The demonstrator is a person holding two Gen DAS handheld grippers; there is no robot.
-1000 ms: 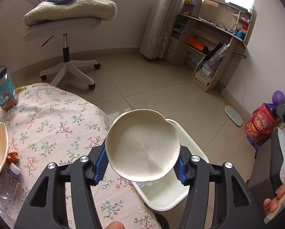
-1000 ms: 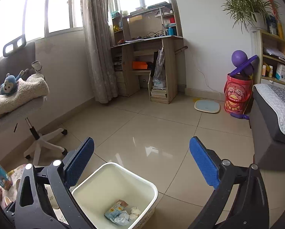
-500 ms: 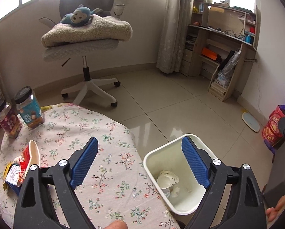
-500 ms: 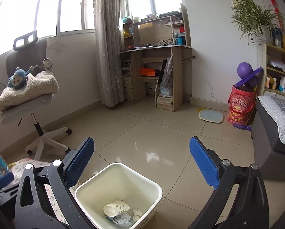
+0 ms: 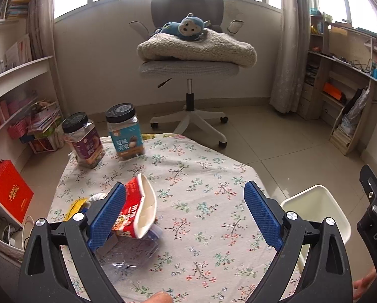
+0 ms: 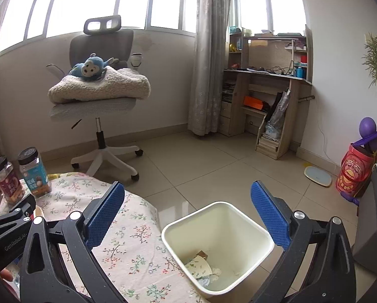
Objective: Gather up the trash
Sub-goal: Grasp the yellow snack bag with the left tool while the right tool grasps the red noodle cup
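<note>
A crushed red-and-white instant-noodle cup (image 5: 135, 208) is lying on its side at the near left of the flowered tablecloth (image 5: 193, 176), resting against a clear plastic bottle (image 5: 135, 250), with a yellow wrapper (image 5: 75, 207) just beside them. The left gripper (image 5: 184, 214) is hanging over the table with its jaws opening and nothing between them, its left pad sitting in front of the cup. The right gripper (image 6: 188, 214) is hovering with its jaws spread wide and empty above the white bin (image 6: 238, 229), which is standing on the tiled floor just beside the table's edge. A paper cup (image 6: 199, 265) and some crumpled scraps are already lying at the bin's bottom.

To do the next pick-up well, the left gripper is probably best brought down around the noodle cup across its crushed sides, closing gently, since the cup looks light and likely to slip or nudge the bottle underneath.

Counted: one noodle cup, one bottle and one wrapper are waiting on the cloth; two black-lidded snack jars (image 5: 124, 132) are standing upright at the far edge and look like keepers, not trash. Behind them, one office chair (image 5: 188, 58) is carrying one folded blanket and one blue plush monkey (image 5: 185, 26).
</note>
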